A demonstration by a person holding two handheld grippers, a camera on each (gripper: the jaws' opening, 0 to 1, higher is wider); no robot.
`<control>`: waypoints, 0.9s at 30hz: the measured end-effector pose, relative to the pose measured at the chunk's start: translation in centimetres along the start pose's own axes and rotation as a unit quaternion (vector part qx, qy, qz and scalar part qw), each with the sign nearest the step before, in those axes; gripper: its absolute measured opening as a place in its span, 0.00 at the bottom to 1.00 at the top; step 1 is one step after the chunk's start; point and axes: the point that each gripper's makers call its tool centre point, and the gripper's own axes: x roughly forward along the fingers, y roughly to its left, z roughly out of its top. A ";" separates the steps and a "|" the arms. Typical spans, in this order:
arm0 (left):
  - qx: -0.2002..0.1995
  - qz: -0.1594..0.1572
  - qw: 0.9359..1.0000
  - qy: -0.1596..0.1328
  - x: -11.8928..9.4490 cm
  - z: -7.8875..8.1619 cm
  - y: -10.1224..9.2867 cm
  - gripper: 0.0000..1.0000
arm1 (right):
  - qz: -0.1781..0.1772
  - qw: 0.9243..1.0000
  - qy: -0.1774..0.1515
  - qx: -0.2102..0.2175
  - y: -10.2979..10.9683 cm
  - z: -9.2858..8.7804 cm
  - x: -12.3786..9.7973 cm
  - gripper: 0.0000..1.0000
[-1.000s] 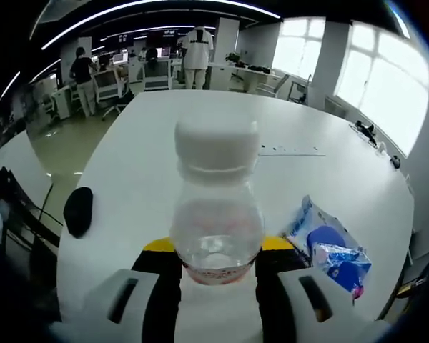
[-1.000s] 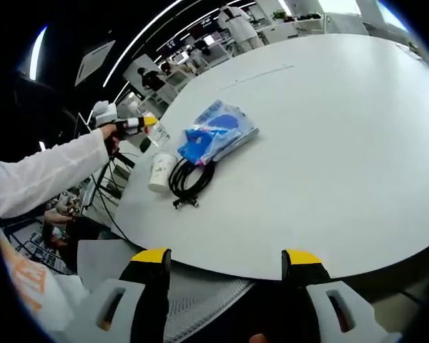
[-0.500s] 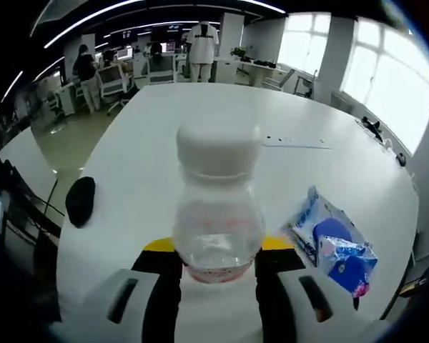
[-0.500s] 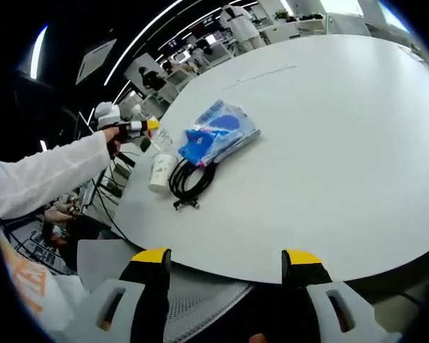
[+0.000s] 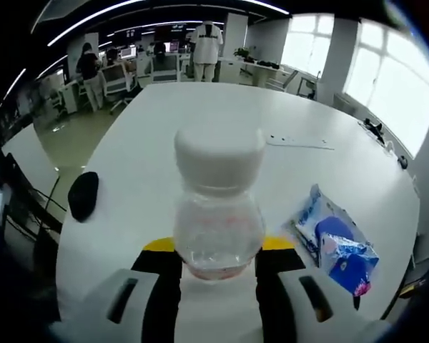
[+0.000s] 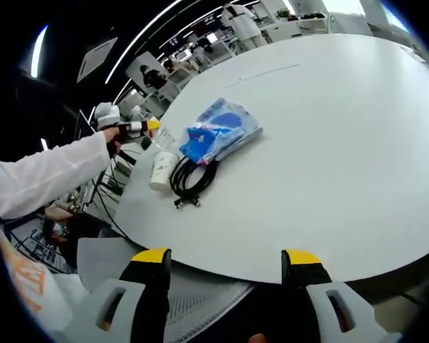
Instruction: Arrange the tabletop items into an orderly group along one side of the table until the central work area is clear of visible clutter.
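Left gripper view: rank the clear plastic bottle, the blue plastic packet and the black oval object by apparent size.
1. Clear plastic bottle with white cap, though nearness to the camera inflates it.
2. Blue plastic packet.
3. Black oval object at the table edge.

The left gripper is clamped on a bottle; the right gripper hangs open-jawed, holding nothing.
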 end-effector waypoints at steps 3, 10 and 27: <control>-0.002 0.002 1.000 0.000 -0.2 -0.2 0.0 0.39 | 0.002 1.000 0.002 -0.004 0.2 0.0 0.1 0.64; 0.001 0.006 1.000 0.000 -0.4 -0.7 -0.3 0.39 | 0.005 1.000 0.005 -0.009 0.5 -0.1 0.1 0.63; -0.024 0.008 1.000 -0.006 -0.7 -1.3 -0.6 0.45 | 0.004 1.000 -0.001 -0.011 0.4 -0.4 -0.2 0.63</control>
